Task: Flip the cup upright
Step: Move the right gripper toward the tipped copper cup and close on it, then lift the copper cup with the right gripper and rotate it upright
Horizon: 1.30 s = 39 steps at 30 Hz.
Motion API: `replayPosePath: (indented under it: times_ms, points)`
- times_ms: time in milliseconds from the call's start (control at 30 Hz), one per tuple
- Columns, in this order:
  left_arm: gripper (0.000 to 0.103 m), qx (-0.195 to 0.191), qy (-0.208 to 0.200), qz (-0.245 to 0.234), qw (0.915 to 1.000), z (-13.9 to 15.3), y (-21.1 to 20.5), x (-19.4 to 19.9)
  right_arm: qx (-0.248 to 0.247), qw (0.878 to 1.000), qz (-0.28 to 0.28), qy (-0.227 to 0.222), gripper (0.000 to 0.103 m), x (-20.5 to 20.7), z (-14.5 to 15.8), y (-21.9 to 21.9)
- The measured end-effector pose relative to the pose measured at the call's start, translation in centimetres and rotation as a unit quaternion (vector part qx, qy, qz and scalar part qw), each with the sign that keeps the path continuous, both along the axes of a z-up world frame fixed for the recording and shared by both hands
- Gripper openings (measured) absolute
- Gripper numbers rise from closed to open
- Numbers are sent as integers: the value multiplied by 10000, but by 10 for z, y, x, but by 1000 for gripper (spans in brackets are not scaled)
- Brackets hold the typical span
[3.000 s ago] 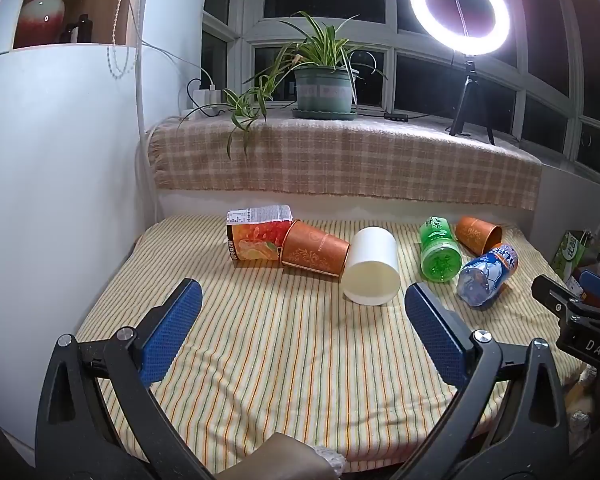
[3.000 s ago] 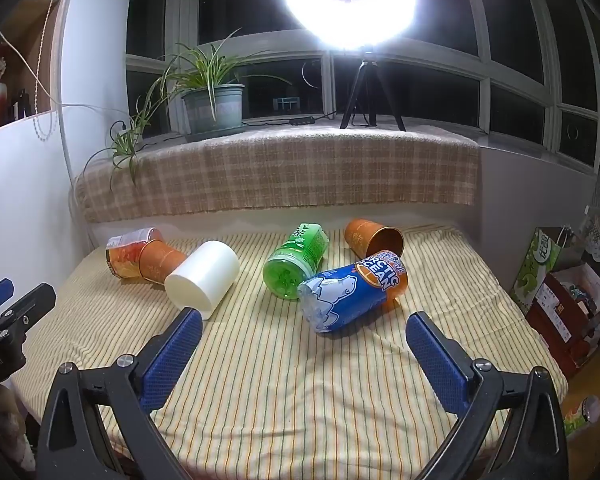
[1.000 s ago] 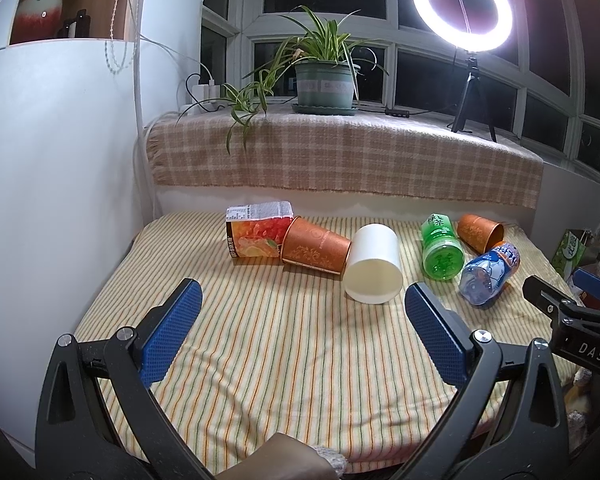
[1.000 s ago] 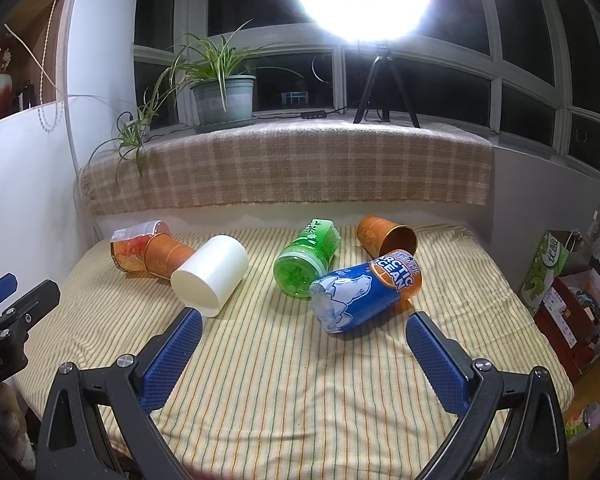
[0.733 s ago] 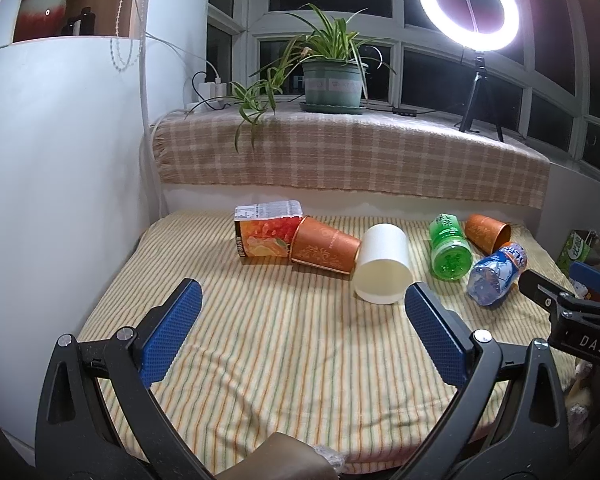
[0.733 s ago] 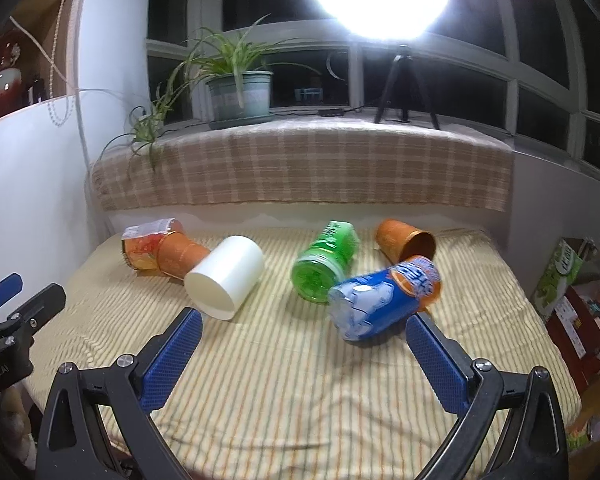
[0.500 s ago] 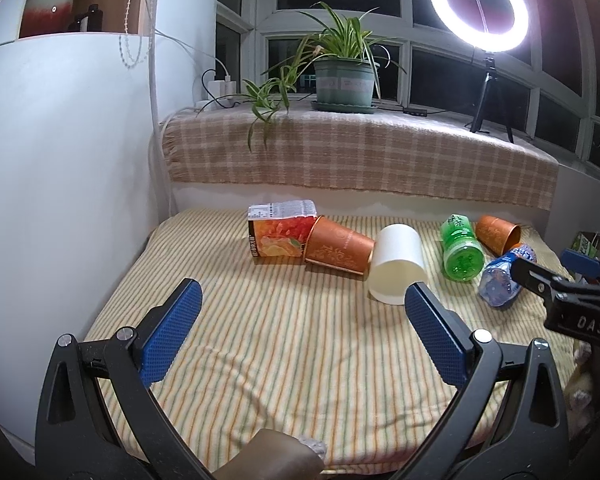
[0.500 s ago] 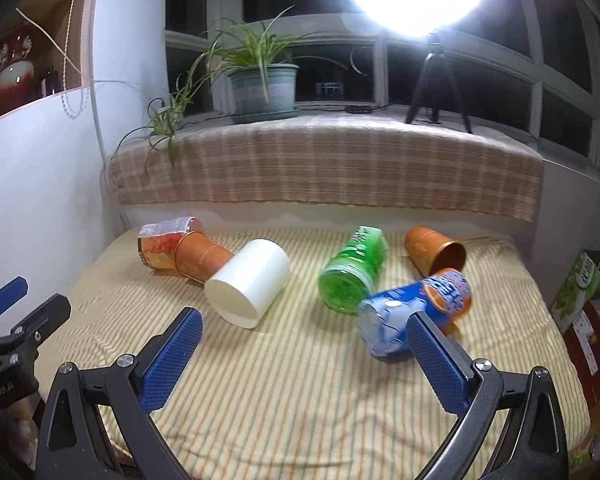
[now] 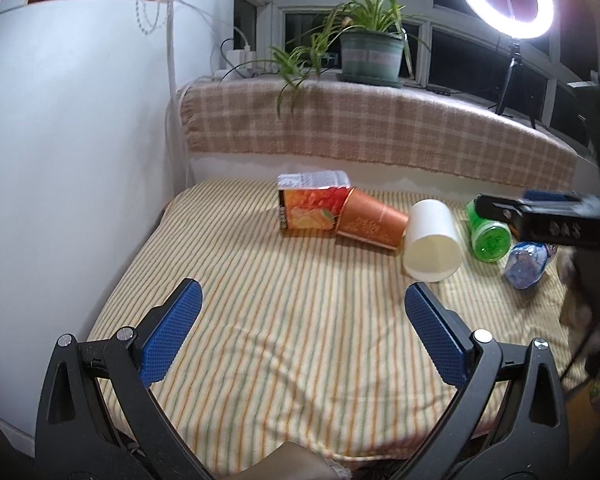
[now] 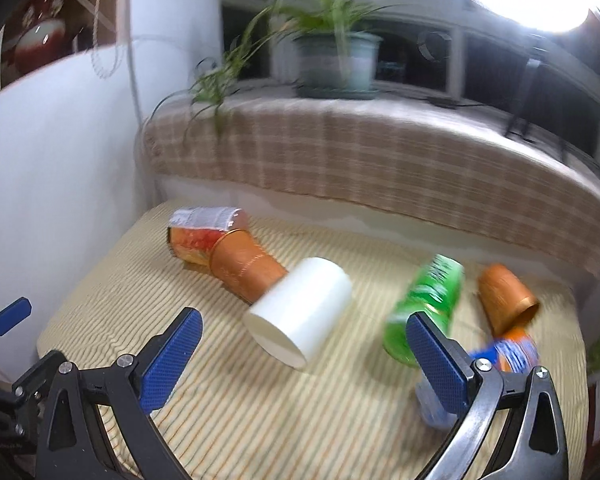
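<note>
A white cup [image 9: 432,246] lies on its side on the striped cloth, its open mouth toward me; it also shows in the right wrist view [image 10: 300,312]. An orange cup [image 9: 370,224] lies on its side just left of it, touching a juice carton [image 9: 310,204]. A second orange cup [image 10: 506,304] lies on its side at the right. My left gripper [image 9: 300,328] is open and empty, short of the cups. My right gripper [image 10: 300,356] is open and empty, just in front of the white cup; it shows at the right in the left wrist view [image 9: 540,220].
A green bottle [image 10: 424,308] and a blue bottle [image 10: 500,360] lie on their sides to the right of the white cup. A white wall [image 9: 60,160] borders the left side. A checked ledge [image 9: 380,132] with a potted plant [image 9: 370,56] runs behind.
My right gripper has swung left and forward toward the white cup, its view blurred by motion. My left gripper has shifted slightly left. The cups have not moved.
</note>
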<state>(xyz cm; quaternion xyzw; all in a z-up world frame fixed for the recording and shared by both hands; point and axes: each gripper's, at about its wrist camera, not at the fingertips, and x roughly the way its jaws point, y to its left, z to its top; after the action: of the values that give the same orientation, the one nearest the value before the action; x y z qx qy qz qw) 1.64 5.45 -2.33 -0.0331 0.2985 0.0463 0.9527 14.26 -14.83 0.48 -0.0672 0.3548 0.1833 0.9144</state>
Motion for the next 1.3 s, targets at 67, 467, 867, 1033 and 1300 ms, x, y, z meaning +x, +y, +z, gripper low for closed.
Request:
replayPosePath:
  times_ms: [67, 467, 867, 1033, 1300]
  points:
    - [103, -24, 44, 68, 10000, -2, 6, 0, -134, 9993, 313, 147, 103, 16, -2, 15]
    - [103, -72, 152, 661, 9977, -7, 50, -17, -1606, 9636, 1837, 1091, 102, 86, -54, 110]
    - [103, -83, 122, 1081, 9940, -4, 81, -27, -2245, 9410, 1999, 1551, 94, 118, -92, 141]
    - [103, -88, 62, 1171, 9931, -1, 87, -30, -2381, 9373, 1967, 1613, 83, 121, -100, 147]
    - [103, -83, 20, 1220, 9925, 2, 90, -36, -2297, 9410, 1921, 1575, 69, 121, -101, 149]
